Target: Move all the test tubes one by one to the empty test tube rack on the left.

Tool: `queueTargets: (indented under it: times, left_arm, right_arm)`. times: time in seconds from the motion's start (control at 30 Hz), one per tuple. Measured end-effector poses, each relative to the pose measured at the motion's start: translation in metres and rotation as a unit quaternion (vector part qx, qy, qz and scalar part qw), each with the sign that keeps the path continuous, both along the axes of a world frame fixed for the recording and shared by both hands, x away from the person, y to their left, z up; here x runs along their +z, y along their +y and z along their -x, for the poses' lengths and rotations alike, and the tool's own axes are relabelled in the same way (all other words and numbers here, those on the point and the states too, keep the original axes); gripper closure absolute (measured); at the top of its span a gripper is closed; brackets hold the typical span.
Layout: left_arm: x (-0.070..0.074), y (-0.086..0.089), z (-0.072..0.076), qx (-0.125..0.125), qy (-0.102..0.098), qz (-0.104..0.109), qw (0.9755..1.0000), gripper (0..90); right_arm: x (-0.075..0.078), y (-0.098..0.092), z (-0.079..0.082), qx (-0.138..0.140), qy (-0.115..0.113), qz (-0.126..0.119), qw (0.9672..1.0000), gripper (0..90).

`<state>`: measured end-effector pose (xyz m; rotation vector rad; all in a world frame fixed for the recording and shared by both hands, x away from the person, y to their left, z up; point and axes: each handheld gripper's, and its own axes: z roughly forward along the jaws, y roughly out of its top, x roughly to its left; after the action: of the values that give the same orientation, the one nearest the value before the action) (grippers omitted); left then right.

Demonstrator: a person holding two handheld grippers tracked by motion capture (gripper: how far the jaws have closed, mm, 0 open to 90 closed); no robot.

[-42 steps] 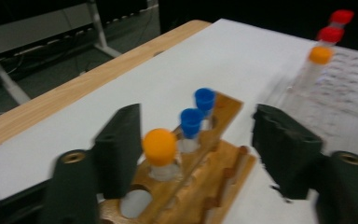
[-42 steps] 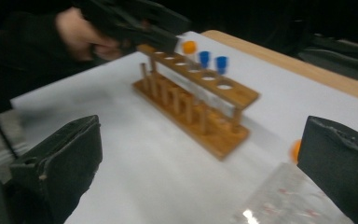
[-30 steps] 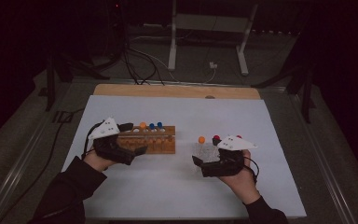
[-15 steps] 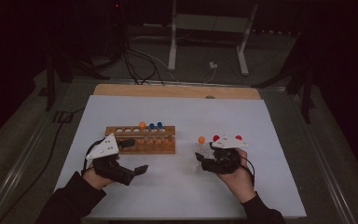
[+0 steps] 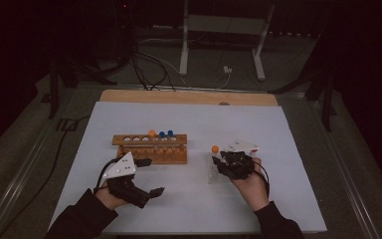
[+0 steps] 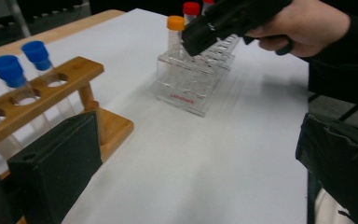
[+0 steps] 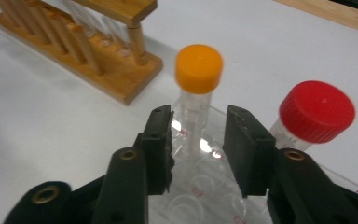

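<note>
Your right claw (image 7: 196, 140) has been closing around the orange-capped tube (image 7: 196, 93), pads not touching; your left claw (image 5: 149, 177) gapes. The clear rack's (image 6: 186, 91) red lettering is unreadable.

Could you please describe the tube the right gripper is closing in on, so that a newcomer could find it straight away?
On the white table, right of the wooden rack, stands a clear plastic rack. The tube stands at its end nearest the wooden rack, between the jaws of the right gripper, which have just been closing. Its cap is orange; the neighbouring tube has a red one.
</note>
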<state>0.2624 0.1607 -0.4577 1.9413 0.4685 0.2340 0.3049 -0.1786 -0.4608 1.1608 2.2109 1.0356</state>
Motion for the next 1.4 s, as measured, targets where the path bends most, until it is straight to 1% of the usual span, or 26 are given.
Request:
queueTargets:
  times: [0.03,0.07,0.17,0.33,0.43,0.47,0.67,0.87,1.0,1.03,1.07,1.17,1.23,1.3,1.4]
  left_arm:
    - [0.000,0.000,0.000,0.000,-0.001,-0.002,1.0000,0.9]
    - [-0.001,-0.001,0.000,-0.001,-0.002,-0.004,1.0000,0.9]
    - [-0.002,-0.001,0.000,0.000,-0.001,-0.003,1.0000,0.9]
    - [-0.002,0.000,-0.001,0.002,-0.004,-0.003,1.0000,0.9]
    - [-0.002,0.001,-0.001,0.004,-0.004,-0.001,1.0000,0.9]
    - [-0.002,0.001,-0.001,0.002,-0.001,0.001,1.0000,0.9]
    - [-0.002,0.001,-0.001,0.002,-0.004,0.000,1.0000,1.0]
    - [-0.002,0.001,-0.001,0.000,-0.004,-0.001,1.0000,0.9]
    - [-0.002,0.001,-0.002,-0.001,-0.007,-0.006,1.0000,0.9]
    - [-0.003,0.001,-0.002,-0.002,-0.005,-0.004,1.0000,1.0]
    - [-0.003,0.001,-0.002,-0.002,-0.003,-0.002,1.0000,0.9]
    - [-0.002,0.001,-0.002,0.000,-0.006,-0.004,1.0000,0.9]
    - [-0.001,0.002,-0.002,-0.003,-0.002,0.000,1.0000,0.9]
    - [-0.001,0.002,-0.002,-0.001,-0.007,-0.003,1.0000,0.9]
    - [0.000,0.002,-0.002,0.001,-0.008,-0.001,1.0000,1.0]
  right_arm:
    - [-0.001,0.000,-0.002,0.002,0.004,-0.003,1.0000,63.0]
    - [-0.002,0.001,-0.003,0.004,0.005,-0.001,1.0000,63.8]
    - [-0.005,0.005,-0.005,0.007,0.008,0.005,0.9999,66.3]
    - [-0.005,0.009,-0.009,0.001,0.006,0.011,0.9999,73.2]
    - [-0.005,0.010,-0.010,-0.001,0.007,0.009,0.9999,73.9]
    - [-0.005,0.010,-0.010,-0.001,0.007,0.011,0.9999,74.1]
    - [-0.004,0.011,-0.009,-0.001,0.004,0.019,0.9998,74.8]
    - [0.004,0.009,-0.005,0.001,-0.010,0.010,0.9999,74.8]
    - [0.008,0.008,-0.002,0.002,-0.022,0.005,0.9997,74.8]
    - [0.010,0.008,-0.001,0.002,-0.026,0.005,0.9996,74.8]
    - [0.012,0.007,0.000,0.002,-0.029,0.002,0.9996,74.8]
    - [0.021,0.006,0.005,0.003,-0.041,-0.005,0.9991,74.9]
    - [0.026,0.005,0.008,0.005,-0.050,-0.005,0.9987,74.8]
    - [0.030,0.005,0.011,0.006,-0.057,-0.003,0.9984,74.8]
    - [0.037,0.005,0.015,0.007,-0.066,-0.005,0.9978,74.9]
